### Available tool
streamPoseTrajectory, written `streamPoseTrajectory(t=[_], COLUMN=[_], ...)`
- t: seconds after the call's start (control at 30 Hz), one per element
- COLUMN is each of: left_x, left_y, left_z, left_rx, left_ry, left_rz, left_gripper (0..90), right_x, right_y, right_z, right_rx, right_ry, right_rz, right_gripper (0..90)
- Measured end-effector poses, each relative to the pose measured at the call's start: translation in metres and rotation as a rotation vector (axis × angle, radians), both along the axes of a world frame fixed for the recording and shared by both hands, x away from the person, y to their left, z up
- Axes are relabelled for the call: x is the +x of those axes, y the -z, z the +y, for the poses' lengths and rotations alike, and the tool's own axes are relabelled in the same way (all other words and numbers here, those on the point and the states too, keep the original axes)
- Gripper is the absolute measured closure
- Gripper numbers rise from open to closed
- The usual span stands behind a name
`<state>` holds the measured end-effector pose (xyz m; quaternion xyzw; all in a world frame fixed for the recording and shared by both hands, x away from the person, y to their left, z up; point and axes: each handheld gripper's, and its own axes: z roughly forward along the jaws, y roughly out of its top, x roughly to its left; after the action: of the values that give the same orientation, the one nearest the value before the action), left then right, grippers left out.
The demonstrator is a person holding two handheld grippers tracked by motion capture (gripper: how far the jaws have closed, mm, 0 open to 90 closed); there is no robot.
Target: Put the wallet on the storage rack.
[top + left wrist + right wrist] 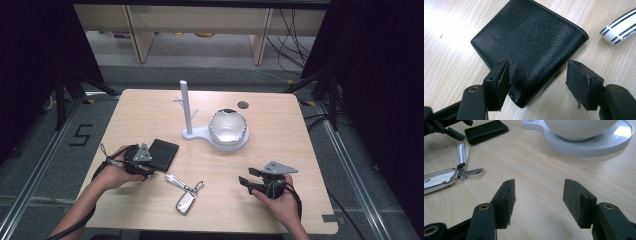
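A black leather wallet [163, 153] [531, 47] lies flat on the wooden table, left of centre. My left gripper [148, 169] [537, 80] is open, its jaws standing either side of the wallet's near corner without closing on it. A silver key fob [185, 202] [436, 180] with a white striped strap [175, 180] [621, 26] [462, 151] lies in front of the wallet. My right gripper [246, 180] [539, 200] is open low over bare table at the front right, nothing between its jaws.
A white stand with an upright pole [185, 107] and a round base [235, 144] [599, 145] holds a shiny bowl [227, 125] [579, 127] at the table's middle back. The wallet [486, 131] and left gripper [444, 127] appear far off in the right gripper view.
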<state>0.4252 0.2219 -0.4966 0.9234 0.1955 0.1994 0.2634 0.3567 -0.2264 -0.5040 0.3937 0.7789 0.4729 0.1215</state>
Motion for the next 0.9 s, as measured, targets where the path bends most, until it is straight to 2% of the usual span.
streamPoseTrajectory(t=[0.07,0.1,0.2,0.27,0.3,0.37,0.43,0.5,0.53,0.57,0.6,0.67,0.77,0.8,0.83,0.87,0.9], left_x=[0.003,0.005,0.007,0.011,0.011,0.012,0.012,0.013,0.014,0.015,0.017,0.019,0.021,0.021,0.022,0.021,0.021], left_y=[0.001,0.001,0.001,-0.001,-0.001,-0.003,-0.003,-0.003,-0.004,-0.004,-0.004,-0.003,-0.003,-0.004,-0.006,-0.004,-0.005], left_z=[-0.001,-0.002,-0.003,-0.002,-0.001,-0.001,-0.002,-0.002,-0.002,-0.002,-0.002,0.000,0.001,0.000,0.000,-0.001,0.000], left_rx=[0.028,0.034,0.032,0.053,0.056,0.084,0.085,0.084,0.094,0.086,0.088,0.060,0.056,0.070,0.099,0.090,0.099], left_ry=[0.021,0.033,0.042,0.066,0.075,0.090,0.095,0.094,0.096,0.094,0.094,0.088,0.090,0.103,0.120,0.115,0.125], left_rz=[0.008,0.008,0.021,0.053,0.053,0.065,0.079,0.082,0.096,0.094,0.107,0.113,0.109,0.112,0.103,0.077,0.060], left_gripper=[35.6,35.6,35.6,36.2,37.1,38.6,37.8,37.2,37.3,38.4,39.2,40.7,47.1,48.9,51.5,55.0,60.5], right_x=[0.001,0.001,0.002,0.001,0.001,0.001,0.001,0.000,0.001,0.000,-0.001,-0.001,0.000,-0.001,0.001,0.001,0.001], right_y=[0.000,0.000,0.000,0.000,0.000,0.000,0.000,0.000,0.000,0.000,0.000,0.001,0.003,0.003,0.003,0.003,0.003], right_z=[-0.001,0.000,0.001,0.000,0.000,-0.001,-0.001,0.000,-0.001,0.000,0.000,0.001,0.002,0.002,0.001,0.000,0.000], right_rx=[-0.016,-0.007,0.011,0.000,0.004,-0.004,-0.004,0.008,-0.014,-0.004,-0.003,0.012,0.020,0.027,0.011,0.011,0.012], right_ry=[-0.004,-0.008,-0.016,-0.006,-0.010,-0.009,-0.009,-0.002,-0.005,0.001,0.003,0.000,-0.005,-0.004,-0.013,-0.015,-0.015], right_rz=[-0.033,-0.020,-0.026,-0.026,-0.010,-0.017,-0.018,0.005,-0.028,0.002,0.006,0.005,-0.006,0.005,-0.017,-0.018,-0.019], right_gripper=[44.3,44.3,44.4,44.3,44.4,44.4,44.4,44.4,44.4,44.4,44.5,44.4,44.4,44.5,44.5,44.6,44.6])
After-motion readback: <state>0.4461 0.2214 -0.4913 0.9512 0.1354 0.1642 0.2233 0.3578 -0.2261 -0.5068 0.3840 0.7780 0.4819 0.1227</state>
